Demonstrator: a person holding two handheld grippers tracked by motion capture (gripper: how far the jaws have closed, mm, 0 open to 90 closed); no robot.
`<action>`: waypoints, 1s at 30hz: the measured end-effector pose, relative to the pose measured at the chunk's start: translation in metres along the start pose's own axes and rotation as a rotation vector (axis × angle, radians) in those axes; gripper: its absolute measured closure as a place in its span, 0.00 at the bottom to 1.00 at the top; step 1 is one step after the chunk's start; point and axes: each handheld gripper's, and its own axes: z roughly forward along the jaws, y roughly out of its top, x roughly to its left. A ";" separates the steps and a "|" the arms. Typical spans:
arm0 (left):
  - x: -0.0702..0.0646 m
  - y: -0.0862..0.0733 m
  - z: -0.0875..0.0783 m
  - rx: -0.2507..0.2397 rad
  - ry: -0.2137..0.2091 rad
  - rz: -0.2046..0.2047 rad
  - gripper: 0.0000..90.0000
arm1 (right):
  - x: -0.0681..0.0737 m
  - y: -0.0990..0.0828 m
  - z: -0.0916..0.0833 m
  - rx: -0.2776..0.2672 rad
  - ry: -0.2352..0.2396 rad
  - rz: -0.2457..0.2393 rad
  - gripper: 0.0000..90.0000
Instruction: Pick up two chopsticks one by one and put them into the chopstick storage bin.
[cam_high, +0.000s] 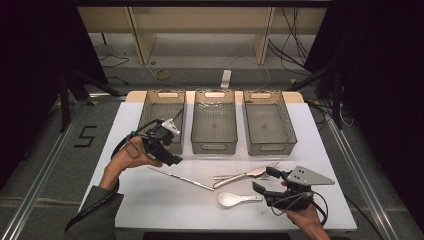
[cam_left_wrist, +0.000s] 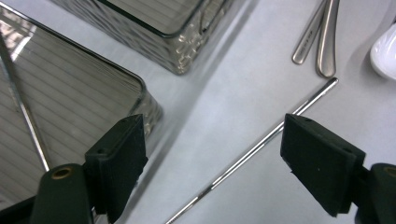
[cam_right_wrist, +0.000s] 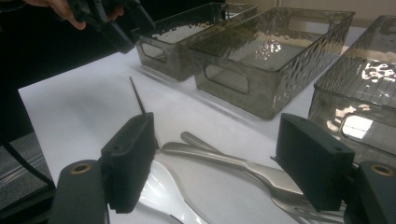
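Three bins (cam_high: 214, 121) await sorting: left tongs (cam_high: 167, 150), gaping and empty, near the chopstick (cam_high: 181, 178); right tongs (cam_high: 265, 181), wide, unladen, over cutlery (cam_high: 245, 174).

Dim surroundings, brightly lit white table (cam_high: 150, 200), glare on bins (cam_right_wrist: 261, 46), perhaps slightly soft focus

A white table top (cam_high: 310, 150) is set on a grey floor (cam_high: 45, 130), flanked by metal rails (cam_high: 40, 172). Behind it, a pale wooden bench (cam_high: 200, 22) is seen, with cables (cam_high: 290, 35) trailed beneath. Both sides are closed off by black curtains (cam_high: 380, 50).
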 end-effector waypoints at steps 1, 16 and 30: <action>0.000 -0.001 0.002 0.008 -0.004 0.001 0.24 | 0.000 0.000 0.000 0.001 -0.001 -0.001 0.33; -0.022 -0.010 0.034 0.169 -0.042 0.090 0.30 | 0.001 0.000 0.001 0.008 -0.002 -0.007 0.33; -0.023 -0.017 0.057 0.258 -0.050 0.152 0.47 | 0.002 0.000 0.001 0.011 -0.002 -0.012 0.33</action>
